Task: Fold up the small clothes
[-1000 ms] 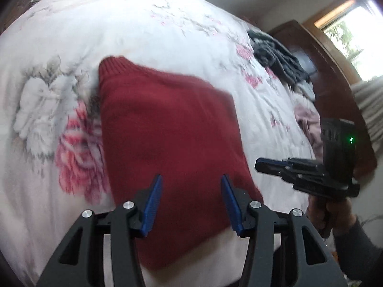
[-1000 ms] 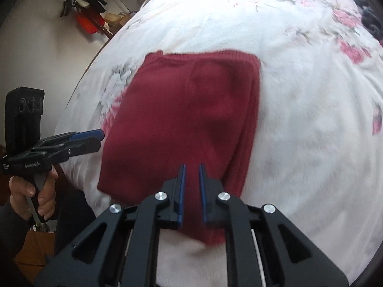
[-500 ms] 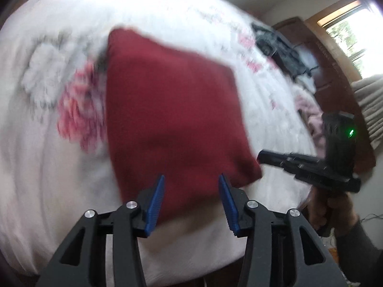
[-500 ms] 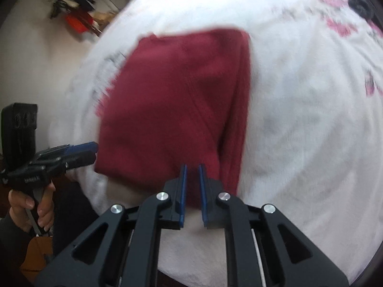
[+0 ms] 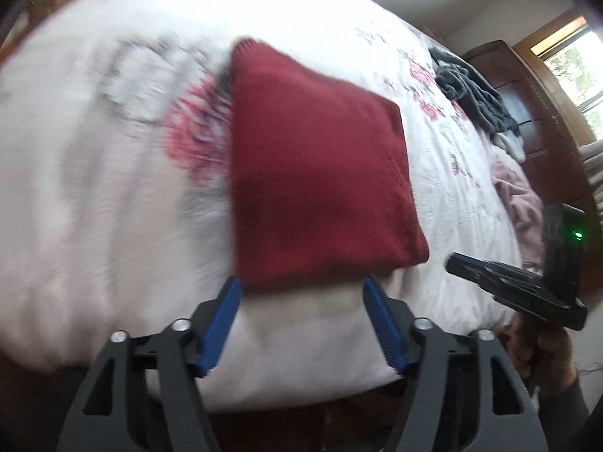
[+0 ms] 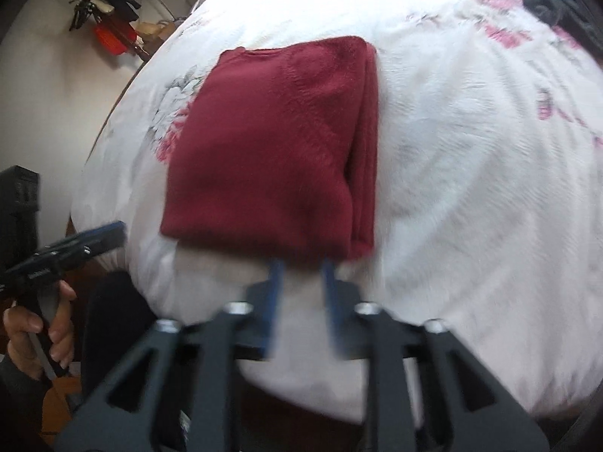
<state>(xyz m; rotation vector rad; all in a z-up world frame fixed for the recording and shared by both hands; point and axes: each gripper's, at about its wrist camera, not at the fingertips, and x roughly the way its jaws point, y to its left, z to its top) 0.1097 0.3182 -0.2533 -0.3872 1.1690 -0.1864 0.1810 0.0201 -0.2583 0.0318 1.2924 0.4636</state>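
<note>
Bed covered with white fleecy spread, printed with pink and grey flowers; motion blur over much of the left part in the left wrist view. Red knitted garment, folded into a flat rectangle, lying on the spread near the bed's front edge, stacked folded layers visible along its right side in the right wrist view.

Left tool held just short of the red garment's near edge, blue fingers spread wide, nothing between them. Right tool likewise just short of the same edge, fingers parted by a moderate gap, gripping nothing; blurred.

Seen only from left wrist: dark grey clothing heaped on the bed well beyond the red garment, pale pink cloth nearer the bed's right edge, dark wooden furniture behind both, bright window above it. Also the right tool from the side, fingers close together in profile, green light on its body, a hand gripping the handle.

Seen only from right wrist: pale wall left of the red garment, coat rack with dark and red items against it. Left tool in profile beside the bed's left edge, hand on its grip.
</note>
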